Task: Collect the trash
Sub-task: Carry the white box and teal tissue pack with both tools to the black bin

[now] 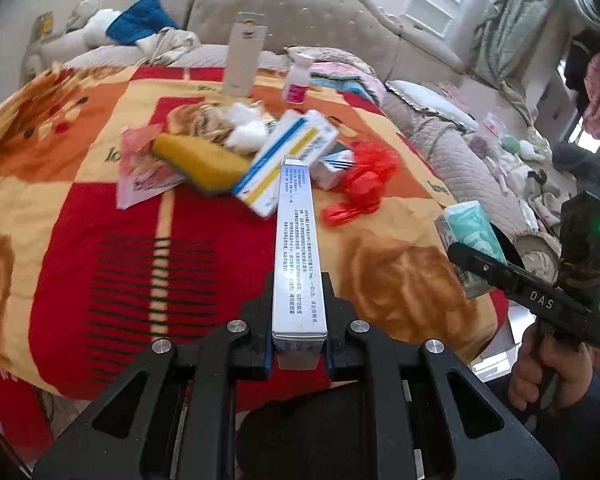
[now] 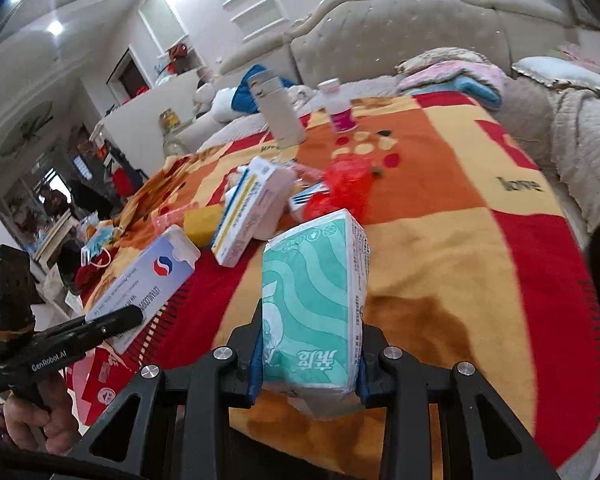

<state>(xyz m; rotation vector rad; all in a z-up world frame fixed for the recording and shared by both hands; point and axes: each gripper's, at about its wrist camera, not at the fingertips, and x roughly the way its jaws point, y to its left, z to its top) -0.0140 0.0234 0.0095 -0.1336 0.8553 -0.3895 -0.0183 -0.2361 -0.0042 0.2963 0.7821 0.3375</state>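
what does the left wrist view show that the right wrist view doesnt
Only the left wrist view shows the printed text side of the long box shut in the left claw, and white cotton balls.

Only the right wrist view shows that box's logo face, and the tissue pack's wavy front in the right claw.

Both show the yellow sponge, red plastic bag, pink-labelled bottle and the blanket.

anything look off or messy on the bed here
Yes. A loose heap sits mid-blanket: a yellow sponge, a tilted striped box, cotton balls and a crumpled red bag, overlapping one another. Nothing looks spilled. The left tool grips a long box, the right tool a tissue pack.
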